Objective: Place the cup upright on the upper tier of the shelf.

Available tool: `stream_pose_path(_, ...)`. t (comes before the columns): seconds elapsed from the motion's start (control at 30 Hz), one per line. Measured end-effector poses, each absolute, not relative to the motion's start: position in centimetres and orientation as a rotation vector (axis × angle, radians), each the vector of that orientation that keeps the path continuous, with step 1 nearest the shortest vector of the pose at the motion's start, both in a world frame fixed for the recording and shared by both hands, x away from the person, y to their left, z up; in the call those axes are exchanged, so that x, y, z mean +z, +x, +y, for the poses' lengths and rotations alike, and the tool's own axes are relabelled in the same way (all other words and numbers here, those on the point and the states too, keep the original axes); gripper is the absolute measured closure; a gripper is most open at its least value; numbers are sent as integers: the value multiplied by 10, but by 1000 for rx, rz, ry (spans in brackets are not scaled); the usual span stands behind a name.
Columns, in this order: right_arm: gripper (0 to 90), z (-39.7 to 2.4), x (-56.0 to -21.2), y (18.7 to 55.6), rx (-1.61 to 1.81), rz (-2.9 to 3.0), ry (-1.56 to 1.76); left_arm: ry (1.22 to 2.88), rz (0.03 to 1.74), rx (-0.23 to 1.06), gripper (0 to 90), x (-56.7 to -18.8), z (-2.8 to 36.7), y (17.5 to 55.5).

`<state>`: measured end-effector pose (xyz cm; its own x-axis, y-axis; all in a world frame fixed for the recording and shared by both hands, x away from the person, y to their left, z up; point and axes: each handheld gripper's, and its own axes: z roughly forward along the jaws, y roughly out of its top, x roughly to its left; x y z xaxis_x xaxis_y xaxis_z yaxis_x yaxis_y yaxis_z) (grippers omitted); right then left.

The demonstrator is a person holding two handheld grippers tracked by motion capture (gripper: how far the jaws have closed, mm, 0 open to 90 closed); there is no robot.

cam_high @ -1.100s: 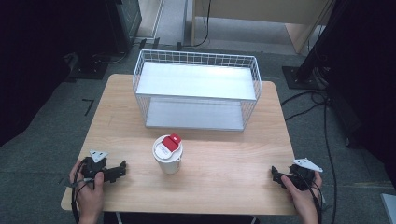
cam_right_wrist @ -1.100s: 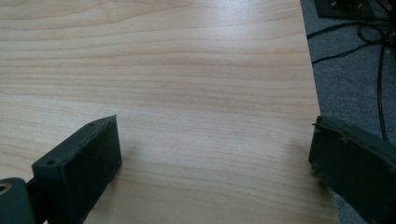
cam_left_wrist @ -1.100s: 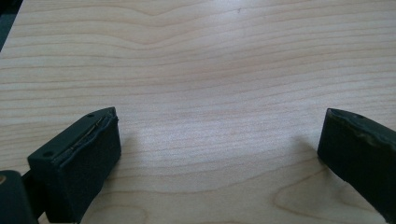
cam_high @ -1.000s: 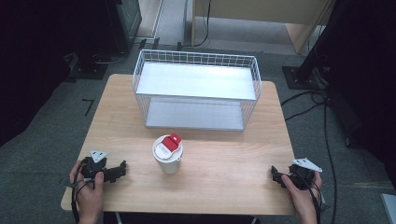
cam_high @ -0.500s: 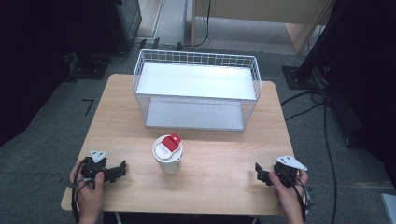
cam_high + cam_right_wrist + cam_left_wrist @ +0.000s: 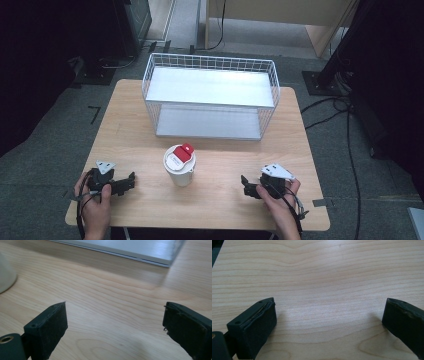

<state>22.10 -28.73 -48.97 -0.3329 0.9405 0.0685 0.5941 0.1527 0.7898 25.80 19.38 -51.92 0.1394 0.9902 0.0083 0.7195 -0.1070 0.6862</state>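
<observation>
We note the left tongs (image 6: 131,178) resting near the desk's (image 6: 220,200) front-left edge, jaws apart and empty. The white cup (image 6: 179,166) stands at centre with bare wood on both sides. The right tongs (image 6: 244,186) have just been closing, still apart with nothing between.

From above the near edge we looked forward and down over the whole pale wooden table (image 6: 220,200). Our two gripper cameras sat low and close over its grain; the right one shared the white wire basket (image 6: 150,252).
</observation>
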Motion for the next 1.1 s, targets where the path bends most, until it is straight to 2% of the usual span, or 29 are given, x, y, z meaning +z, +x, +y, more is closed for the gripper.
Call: stream_pose_path(1.1, 74, -177, -480, 223, 1204, 2145, 1235, 1888, 1635, 657, 0, -519, 194, 258)
